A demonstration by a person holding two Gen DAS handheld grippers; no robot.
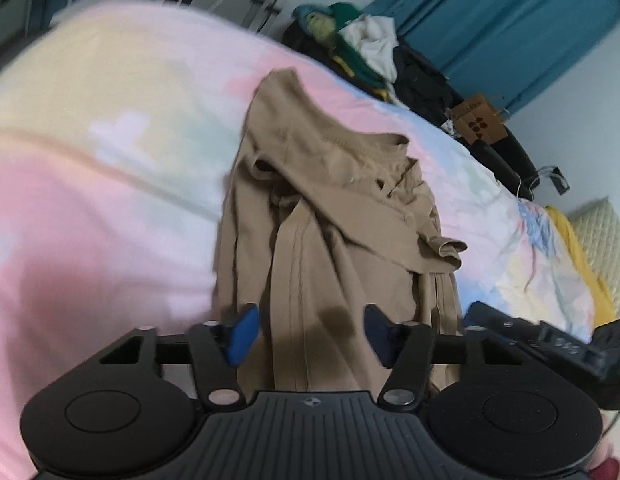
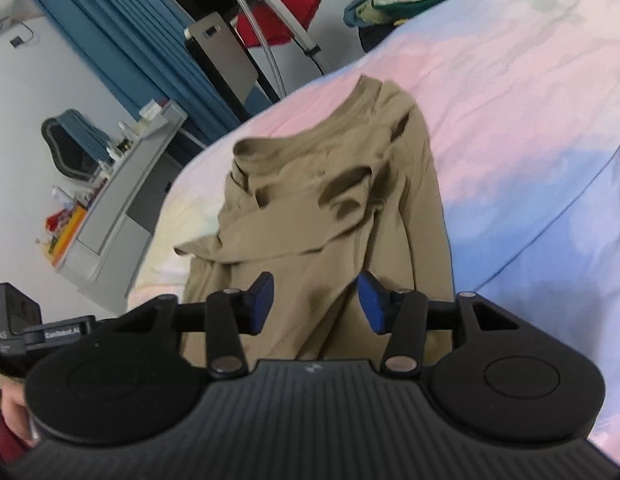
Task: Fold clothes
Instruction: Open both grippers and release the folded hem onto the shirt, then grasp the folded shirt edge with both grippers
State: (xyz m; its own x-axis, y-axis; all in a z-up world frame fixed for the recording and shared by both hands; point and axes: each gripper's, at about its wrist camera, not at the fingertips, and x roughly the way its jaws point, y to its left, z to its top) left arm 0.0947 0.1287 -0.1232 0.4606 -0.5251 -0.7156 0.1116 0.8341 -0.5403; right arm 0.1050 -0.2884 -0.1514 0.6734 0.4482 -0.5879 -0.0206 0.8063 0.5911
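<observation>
A tan shirt (image 1: 330, 208) lies crumpled and partly folded on a bed with a pastel pink, blue and yellow sheet (image 1: 109, 140). It also shows in the right wrist view (image 2: 330, 208), collar at the far end. My left gripper (image 1: 310, 334) is open, its blue pads on either side of the shirt's near end, just above it. My right gripper (image 2: 316, 304) is open too, over the shirt's near end. The right gripper's body (image 1: 550, 344) shows at the right edge of the left wrist view.
A heap of other clothes (image 1: 362, 48) lies at the bed's far side. Blue curtains (image 1: 510, 20) hang behind. A grey desk (image 2: 121, 200) with clutter and a chair (image 2: 69, 144) stand beside the bed. A yellow cloth (image 1: 578, 248) lies at the right.
</observation>
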